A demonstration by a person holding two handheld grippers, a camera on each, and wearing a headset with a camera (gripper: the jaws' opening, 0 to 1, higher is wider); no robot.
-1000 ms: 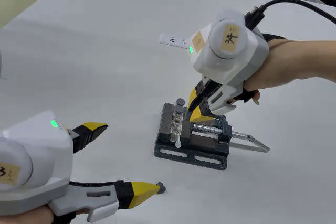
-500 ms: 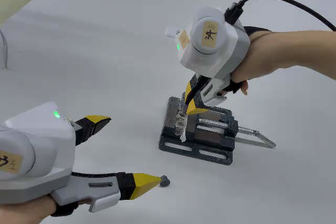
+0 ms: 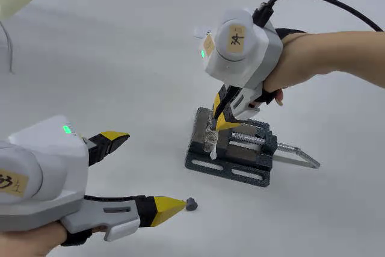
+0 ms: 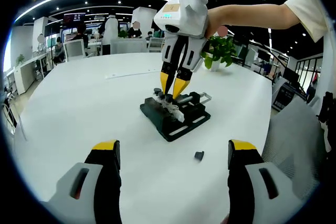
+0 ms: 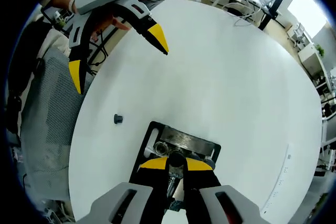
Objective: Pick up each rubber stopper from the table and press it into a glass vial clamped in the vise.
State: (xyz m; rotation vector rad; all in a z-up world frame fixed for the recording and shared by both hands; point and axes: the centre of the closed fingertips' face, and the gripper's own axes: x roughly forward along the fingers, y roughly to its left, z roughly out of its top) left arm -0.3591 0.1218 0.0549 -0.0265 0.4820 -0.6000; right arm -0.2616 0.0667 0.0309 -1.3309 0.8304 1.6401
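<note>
While the right gripper (image 3: 215, 122) pinches a stopper (image 5: 176, 159) over the vial (image 3: 210, 142) in the vise (image 3: 240, 167), the loose stopper (image 3: 191, 204) lies on the table (image 3: 120, 58) just beyond one jaw tip of the wide-spread, nearer left gripper (image 3: 155, 171).

The right gripper (image 3: 216, 123) lower now, its stopper (image 5: 176, 159) down on the clamped vial (image 3: 209, 142).
</note>
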